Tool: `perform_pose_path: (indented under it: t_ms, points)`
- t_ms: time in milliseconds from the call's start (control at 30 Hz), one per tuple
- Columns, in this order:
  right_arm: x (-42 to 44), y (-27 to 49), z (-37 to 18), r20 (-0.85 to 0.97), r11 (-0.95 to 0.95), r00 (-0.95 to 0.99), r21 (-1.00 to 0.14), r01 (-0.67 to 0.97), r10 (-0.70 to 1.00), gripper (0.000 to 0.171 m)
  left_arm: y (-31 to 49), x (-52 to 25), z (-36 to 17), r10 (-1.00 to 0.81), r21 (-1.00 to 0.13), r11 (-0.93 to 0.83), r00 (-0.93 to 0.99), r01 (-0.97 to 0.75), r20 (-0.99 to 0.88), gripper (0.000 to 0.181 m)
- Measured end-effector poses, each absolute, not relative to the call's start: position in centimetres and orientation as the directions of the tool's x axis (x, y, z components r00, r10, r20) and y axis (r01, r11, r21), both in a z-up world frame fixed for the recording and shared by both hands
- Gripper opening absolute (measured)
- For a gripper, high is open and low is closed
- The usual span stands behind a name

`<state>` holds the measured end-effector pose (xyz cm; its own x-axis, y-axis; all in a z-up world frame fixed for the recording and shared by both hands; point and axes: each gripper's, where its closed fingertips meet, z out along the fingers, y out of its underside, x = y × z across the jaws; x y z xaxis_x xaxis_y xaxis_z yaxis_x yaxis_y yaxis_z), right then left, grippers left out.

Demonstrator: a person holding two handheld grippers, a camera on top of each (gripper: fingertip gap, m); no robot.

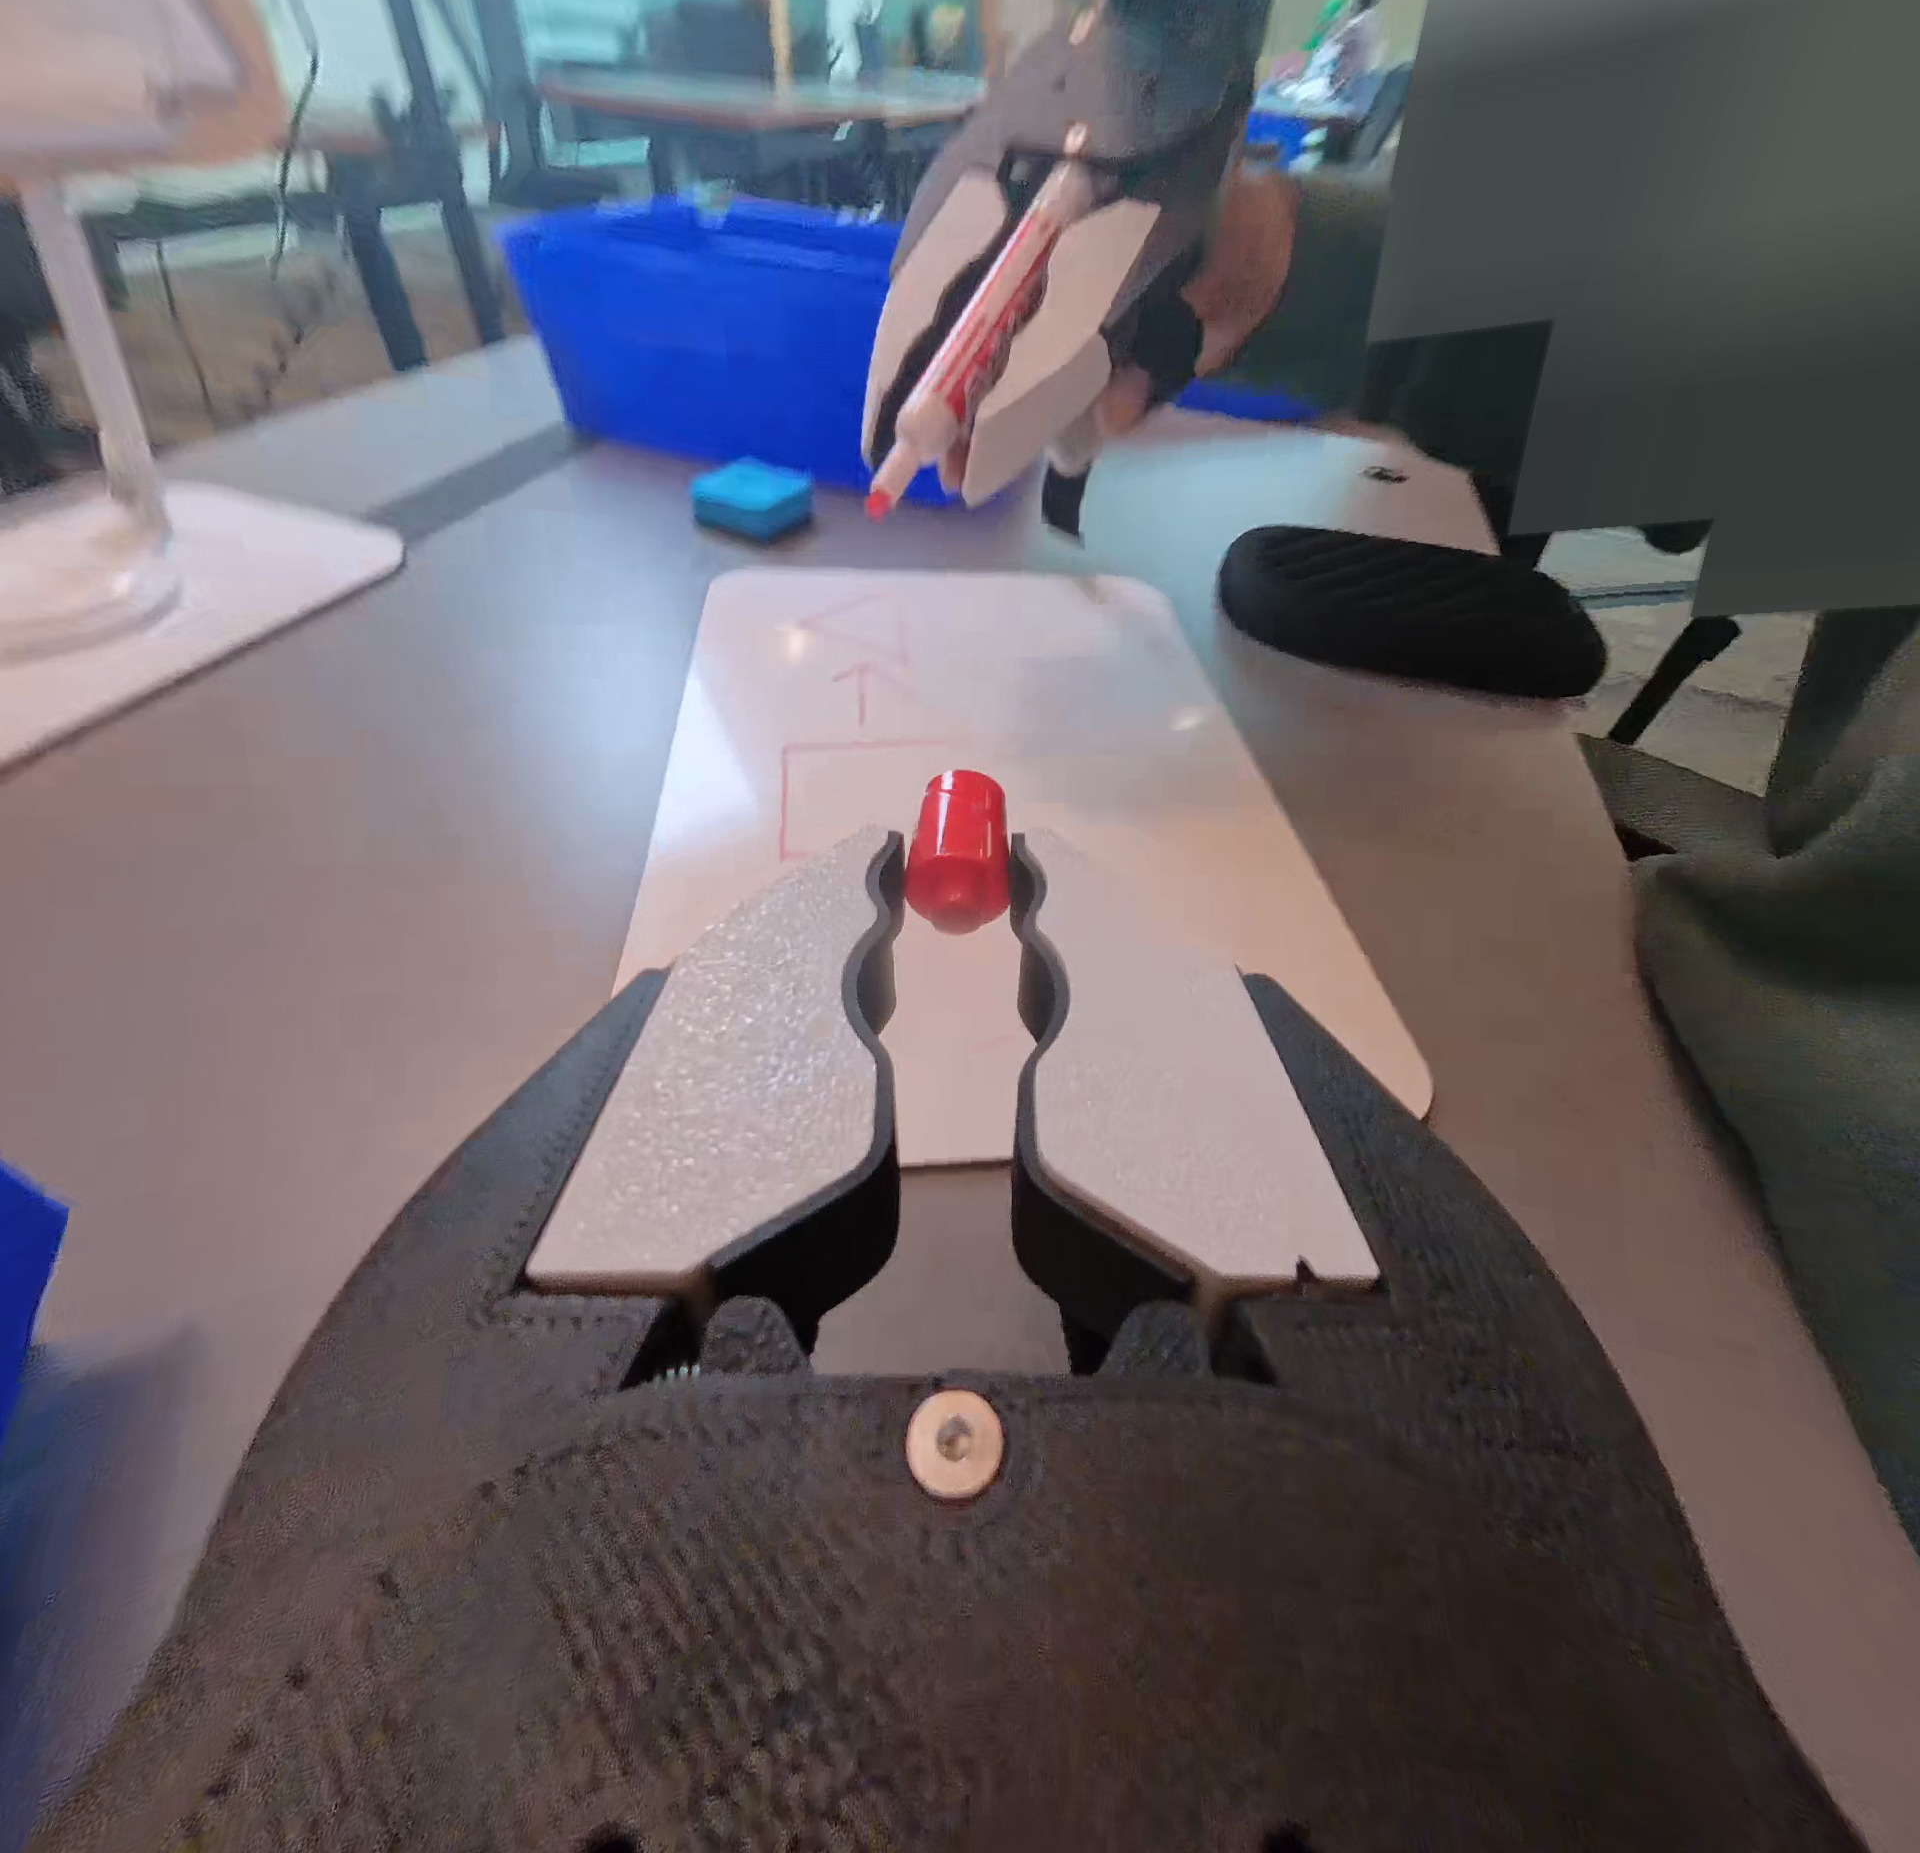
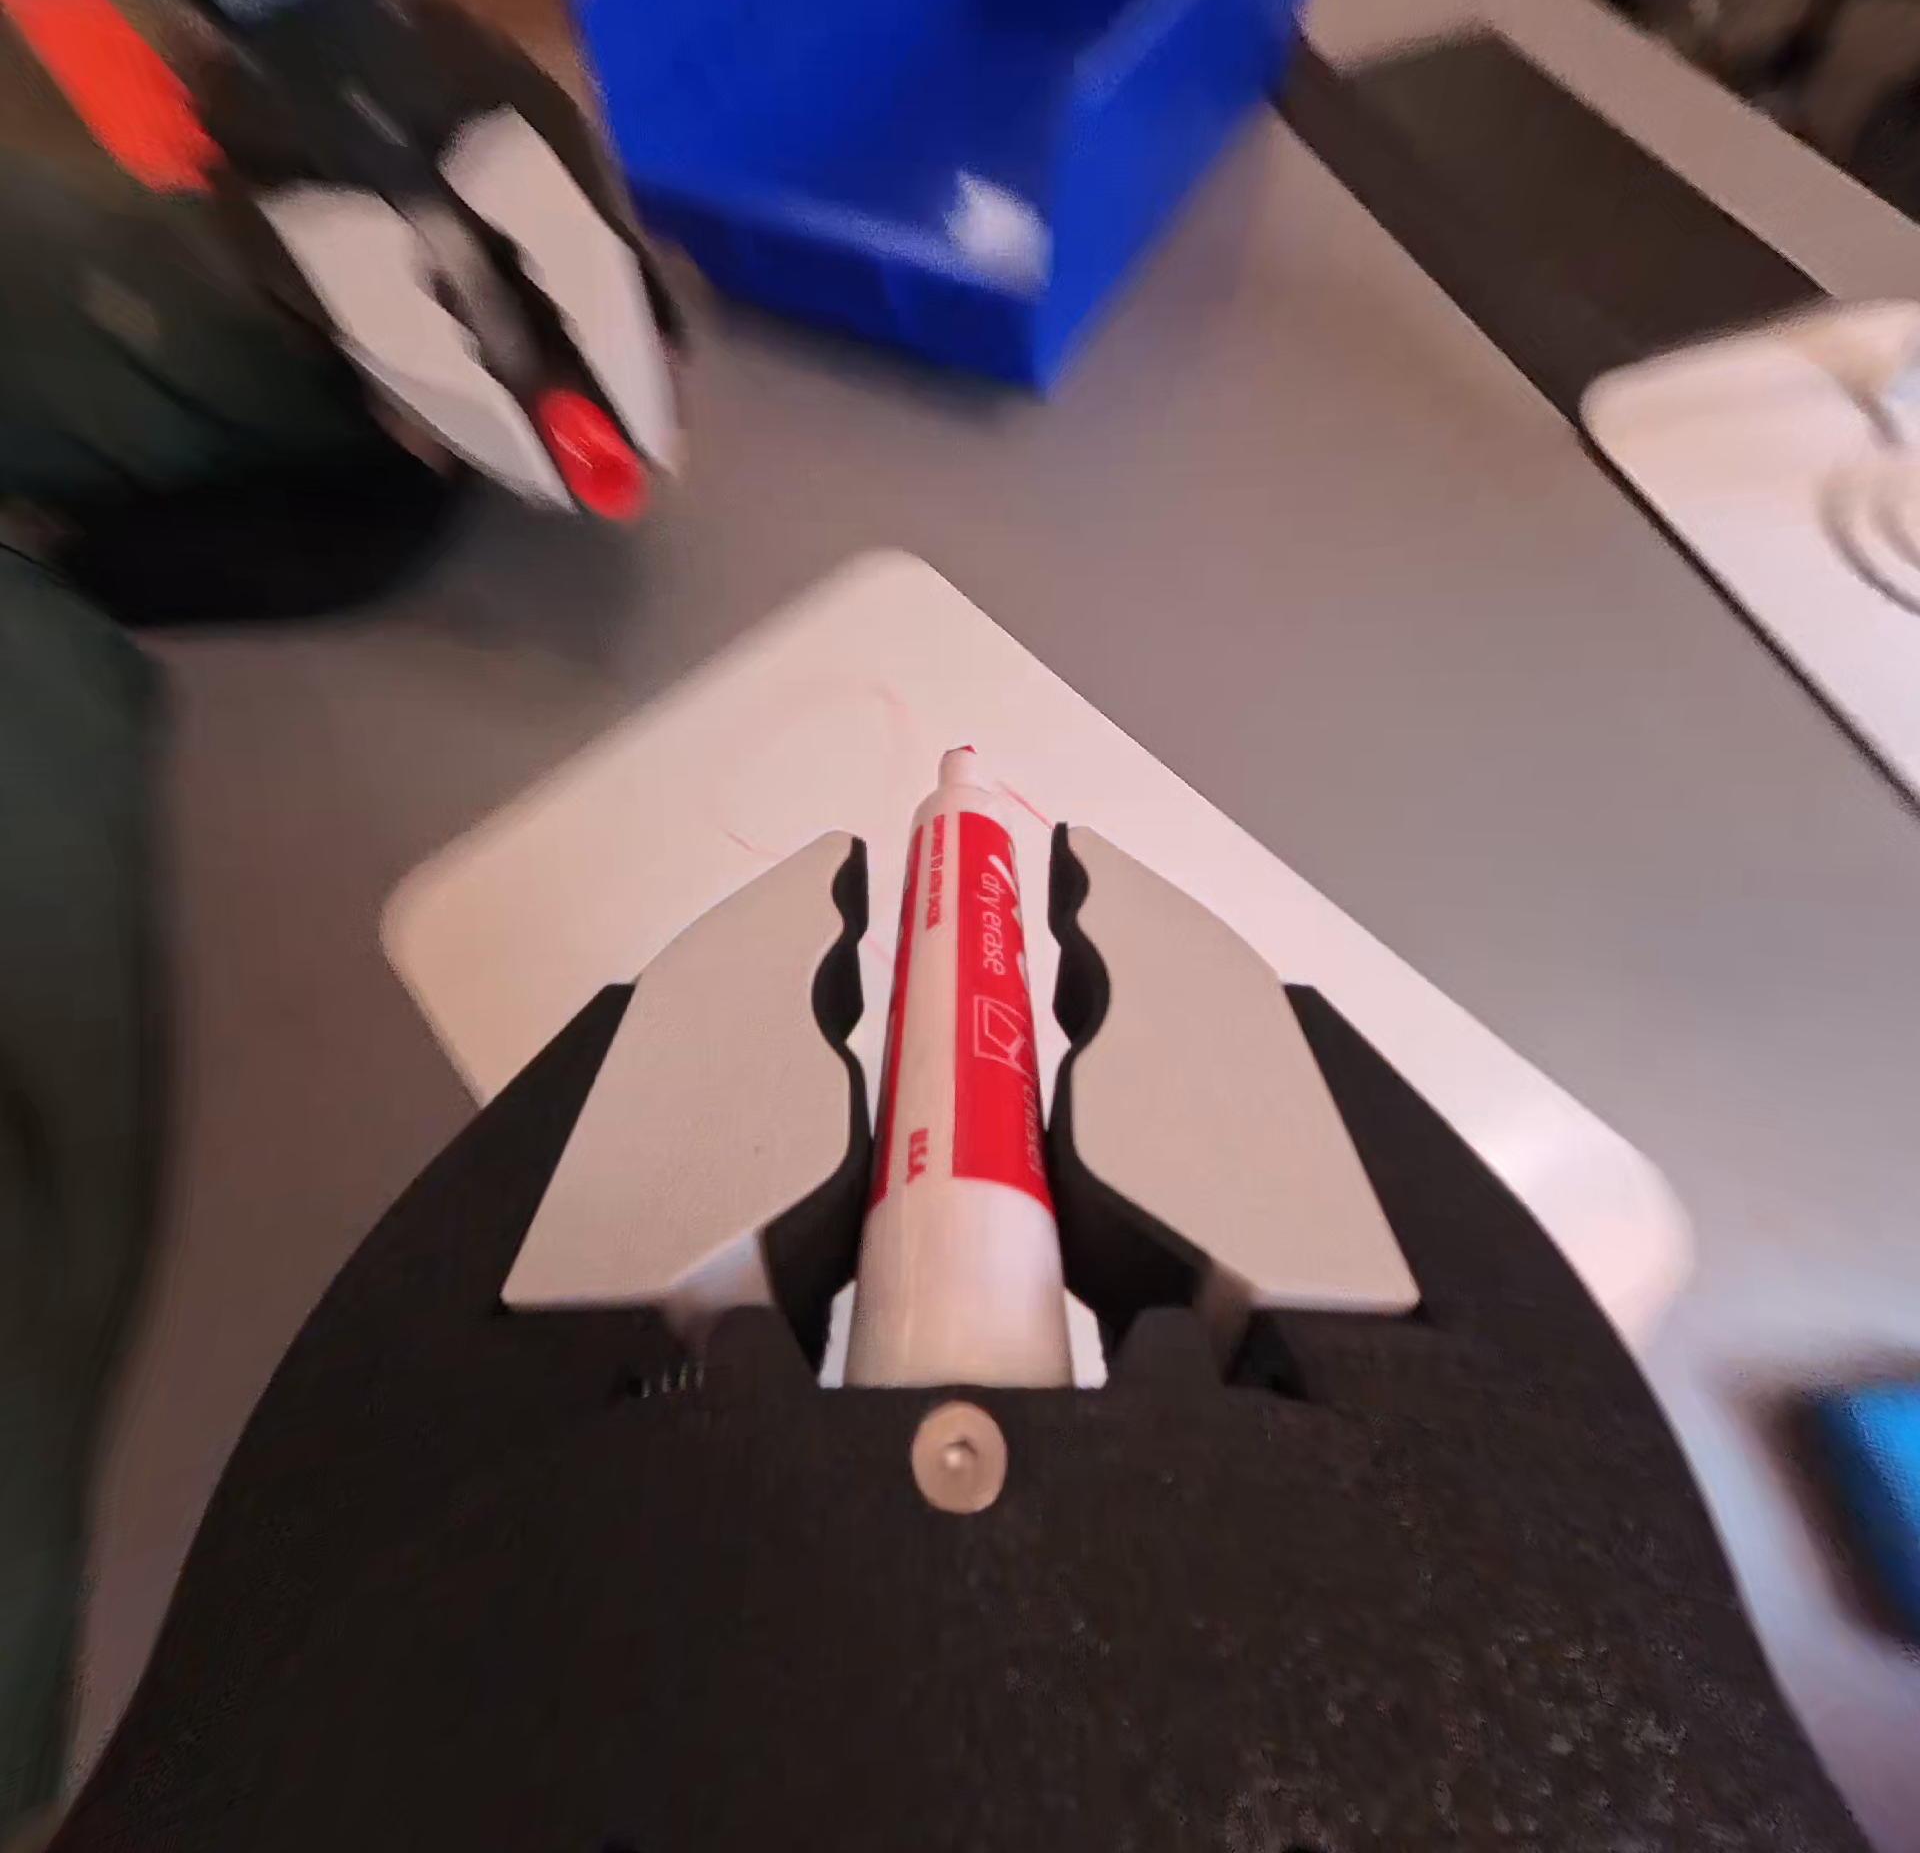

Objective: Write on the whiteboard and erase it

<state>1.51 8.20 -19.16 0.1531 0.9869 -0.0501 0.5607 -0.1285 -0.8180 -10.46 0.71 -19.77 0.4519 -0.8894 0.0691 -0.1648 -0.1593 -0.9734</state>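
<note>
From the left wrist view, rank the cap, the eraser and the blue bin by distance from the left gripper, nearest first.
1. Cap: clamped at the left gripper's fingertips, over the whiteboard.
2. Eraser: on the table past the whiteboard's far end, slightly left.
3. Blue bin: just behind the eraser.

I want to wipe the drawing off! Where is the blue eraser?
The blue eraser lies on the grey table beyond the whiteboard's far end, just in front of the blue bin in the left wrist view.

Whiteboard (image 2: pixel 665 868) as landmark: its near part hidden behind right gripper (image 2: pixel 958 837); red marks (image 2: pixel 883 707) on it too faint to read. Beyond it, blue bin (image 2: pixel 914 172) and left gripper (image 2: pixel 561 390) motion-blurred.
</note>
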Motion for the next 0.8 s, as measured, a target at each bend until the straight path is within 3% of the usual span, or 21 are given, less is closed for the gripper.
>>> perform_pose_path:
  t_ms: [100, 233, 800]
  points:
    - [-2.1, 2.8, -17.5, -0.196, -0.196, 0.036, -0.918, 0.345, 0.98, 0.034, -0.6, -9.6, -18.3, -0.91, -0.987, -0.007, 0.41, -0.162, -0.061, 0.019]
    - [-4.8, -0.5, -17.1, -0.311, -0.29, -0.072, -0.933, 0.212, 0.948, 0.034, -1.6, -9.1, -17.0, -0.905, -0.986, 0.106, 0.399, -0.131, -0.15, 0.019]
    - [-7.1, -3.4, -19.2, -0.518, -0.479, -0.174, -0.849, 0.224, 0.837, 0.033, -3.0, -7.3, -18.7, -0.887, -0.929, 0.212, 0.34, -0.303, -0.313, 0.018]
